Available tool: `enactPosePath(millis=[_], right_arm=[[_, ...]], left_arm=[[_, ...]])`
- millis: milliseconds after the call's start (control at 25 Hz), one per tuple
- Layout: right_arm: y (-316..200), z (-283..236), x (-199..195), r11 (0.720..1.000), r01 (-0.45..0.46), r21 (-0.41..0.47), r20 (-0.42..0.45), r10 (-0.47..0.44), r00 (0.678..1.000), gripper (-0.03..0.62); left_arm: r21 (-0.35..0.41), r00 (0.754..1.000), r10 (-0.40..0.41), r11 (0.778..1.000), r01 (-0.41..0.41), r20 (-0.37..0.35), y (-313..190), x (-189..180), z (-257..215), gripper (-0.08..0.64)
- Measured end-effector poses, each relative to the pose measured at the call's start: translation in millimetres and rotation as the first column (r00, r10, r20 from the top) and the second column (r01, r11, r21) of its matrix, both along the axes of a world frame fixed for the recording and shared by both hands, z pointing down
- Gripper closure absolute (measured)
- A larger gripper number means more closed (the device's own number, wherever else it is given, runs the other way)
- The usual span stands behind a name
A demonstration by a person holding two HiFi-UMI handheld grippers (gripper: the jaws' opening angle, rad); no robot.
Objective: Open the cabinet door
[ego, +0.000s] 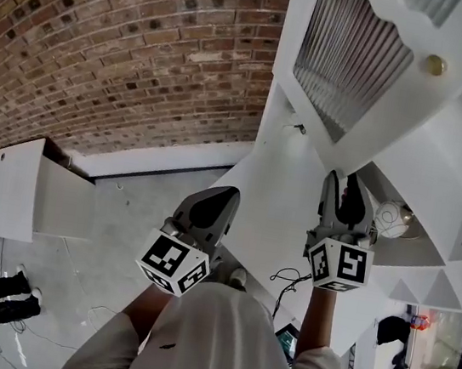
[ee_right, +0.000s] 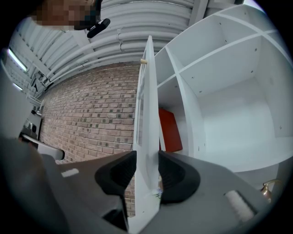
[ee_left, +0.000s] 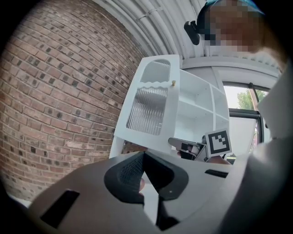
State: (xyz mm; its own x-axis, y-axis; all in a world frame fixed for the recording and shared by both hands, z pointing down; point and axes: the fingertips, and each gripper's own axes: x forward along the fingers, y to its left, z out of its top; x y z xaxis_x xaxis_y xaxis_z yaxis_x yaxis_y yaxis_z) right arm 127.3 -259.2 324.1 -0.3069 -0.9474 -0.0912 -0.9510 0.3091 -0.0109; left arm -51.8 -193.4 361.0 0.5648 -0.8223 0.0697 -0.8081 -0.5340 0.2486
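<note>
Door (ee_right: 147, 119) is sitting edge-on between our right tongs (ee_right: 147, 174), which are clamping it; our left tongs (ee_left: 144, 155) are hovering closed and empty, off to its left.

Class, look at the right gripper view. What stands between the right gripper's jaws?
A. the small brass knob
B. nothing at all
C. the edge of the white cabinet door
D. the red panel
C: in the right gripper view, the right gripper has its pads against both faces of the cabinet door at its edge.
</note>
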Motion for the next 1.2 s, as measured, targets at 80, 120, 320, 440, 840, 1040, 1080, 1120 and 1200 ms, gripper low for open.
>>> enactPosePath(millis=[80,120,320,440,840,1040,1080,1120,1200], right_arm=[[3,0,-4,1.000,0.005,0.000,-0.001,-0.005,1.000,0.445],[4,0,-6,1.000,0.007,0.000,-0.001,-0.007,1.000,0.445],[12,-1,-17,1.000,0.022,0.003,0.000,-0.022,1.000,0.445],[17,-1,-24,0.999,0.035,0.006,-0.001,-0.035,0.999,0.445],[25,0,-38,0.997,0.076,0.002,-0.006,-0.076,0.997,0.448],[31,-2,-51,0.995,0.104,0.008,0.000,-0.104,0.995,0.483],[32,-2,-54,0.994,0.111,0.009,0.001,-0.111,0.994,0.488],[34,-2,-57,0.993,0.117,0.010,0.001,-0.117,0.993,0.488],[37,-2,-62,0.992,0.126,0.013,0.000,-0.126,0.992,0.489]], left_arm=[[0.003,1.000,-0.001,1.000,0.001,0.001,3,-2,-1,0.551],[0.005,1.000,-0.001,1.000,0.001,0.002,5,-3,-2,0.551],[0.009,1.000,-0.007,1.000,0.007,0.000,12,-7,-3,0.551],[0.009,1.000,-0.013,1.000,0.013,-0.002,16,-9,-2,0.551],[0.017,0.999,-0.033,0.999,0.033,0.001,20,-12,-4,0.551],[0.018,0.998,-0.058,0.998,0.058,0.005,25,-23,-6,0.551],[0.018,0.998,-0.065,0.998,0.064,0.005,25,-25,-6,0.551],[0.018,0.998,-0.069,0.997,0.069,0.005,26,-26,-6,0.551],[0.018,0.997,-0.076,0.997,0.076,0.007,28,-30,-6,0.551]])
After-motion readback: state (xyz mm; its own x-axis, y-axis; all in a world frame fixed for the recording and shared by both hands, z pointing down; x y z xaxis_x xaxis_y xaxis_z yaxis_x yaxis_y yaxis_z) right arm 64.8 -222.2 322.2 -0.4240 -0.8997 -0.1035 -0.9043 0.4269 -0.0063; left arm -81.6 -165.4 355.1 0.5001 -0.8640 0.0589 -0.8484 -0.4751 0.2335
